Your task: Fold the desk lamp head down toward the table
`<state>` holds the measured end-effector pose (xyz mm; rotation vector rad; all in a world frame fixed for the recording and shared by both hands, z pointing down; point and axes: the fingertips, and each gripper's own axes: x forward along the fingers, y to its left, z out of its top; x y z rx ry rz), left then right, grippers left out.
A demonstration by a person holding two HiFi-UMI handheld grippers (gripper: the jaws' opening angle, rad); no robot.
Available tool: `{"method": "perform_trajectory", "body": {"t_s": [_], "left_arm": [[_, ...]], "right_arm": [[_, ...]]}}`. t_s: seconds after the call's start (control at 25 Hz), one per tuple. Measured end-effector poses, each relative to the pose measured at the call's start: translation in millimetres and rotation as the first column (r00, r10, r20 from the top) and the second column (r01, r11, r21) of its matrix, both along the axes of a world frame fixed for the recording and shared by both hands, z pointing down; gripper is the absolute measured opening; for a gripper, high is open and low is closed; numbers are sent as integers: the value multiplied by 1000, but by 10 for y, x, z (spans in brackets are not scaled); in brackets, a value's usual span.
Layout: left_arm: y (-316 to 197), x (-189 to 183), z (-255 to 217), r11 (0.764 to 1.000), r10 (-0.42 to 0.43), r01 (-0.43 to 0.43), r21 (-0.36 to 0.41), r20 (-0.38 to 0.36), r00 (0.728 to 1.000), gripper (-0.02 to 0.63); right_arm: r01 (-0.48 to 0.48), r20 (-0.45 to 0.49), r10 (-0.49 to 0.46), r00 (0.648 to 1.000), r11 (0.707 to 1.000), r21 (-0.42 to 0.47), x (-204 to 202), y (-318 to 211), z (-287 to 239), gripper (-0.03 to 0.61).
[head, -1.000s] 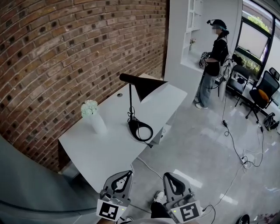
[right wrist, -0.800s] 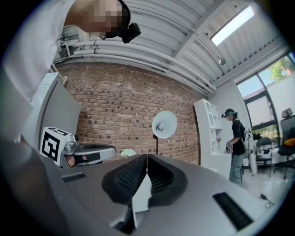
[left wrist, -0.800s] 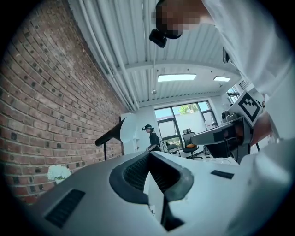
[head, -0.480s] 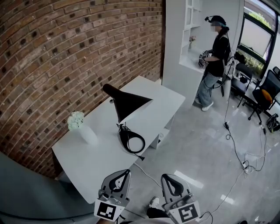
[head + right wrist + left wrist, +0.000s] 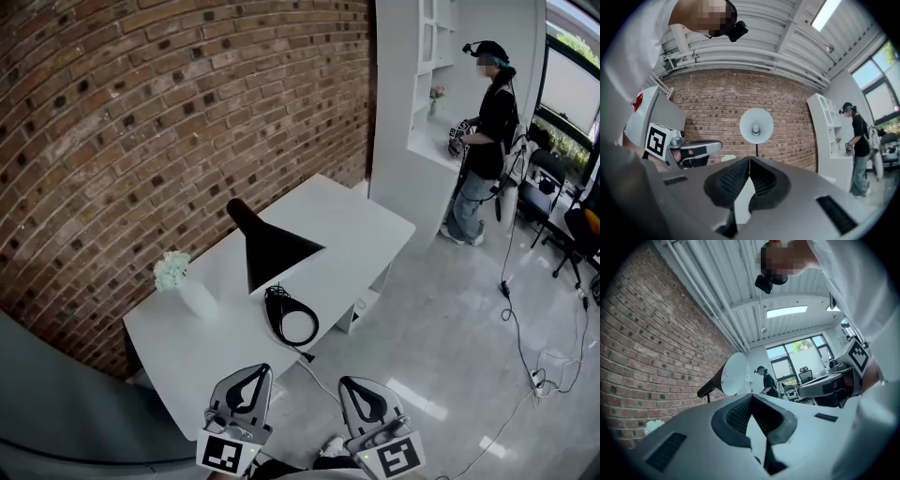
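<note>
Lamp shade [image 5: 272,251]: matt black outside, smooth white inside. Tabletop [image 5: 211,352]: smooth, matt white. Wall [image 5: 141,122]: rough red brick. Floor [image 5: 450,356]: glossy, reflective. Left gripper [image 5: 259,368], right gripper [image 5: 348,381]: matt grey plastic, ribbed dark pads [image 5: 733,178].

Grey left hand-held gripper [image 5: 263,368] & right hand-held gripper [image 5: 346,381], b/w marker cubes [image 5: 225,454], white sleeve [image 5: 867,310].

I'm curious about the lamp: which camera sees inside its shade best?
The right gripper view: it looks straight into the lamp shade, white inside, bulb at centre. The left gripper view catches the opening slantwise; the head view shows only the black outside.
</note>
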<state>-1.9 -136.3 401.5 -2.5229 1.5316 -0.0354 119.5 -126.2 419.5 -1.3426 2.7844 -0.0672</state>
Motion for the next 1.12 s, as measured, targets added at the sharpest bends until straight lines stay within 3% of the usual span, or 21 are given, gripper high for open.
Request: {"method": "perform_trajectory", "body": {"t_s": [0.36, 1.12], "left_arm": [[-64, 11, -79, 1000, -21, 21, 14, -24, 999, 8], [-571, -38, -691, 987, 97, -93, 133, -22, 995, 9]], "right_arm": [[57, -16, -57, 998, 998, 10, -131, -150, -59, 18], [23, -44, -21, 999, 998, 62, -323, -499, -230, 18]]}}
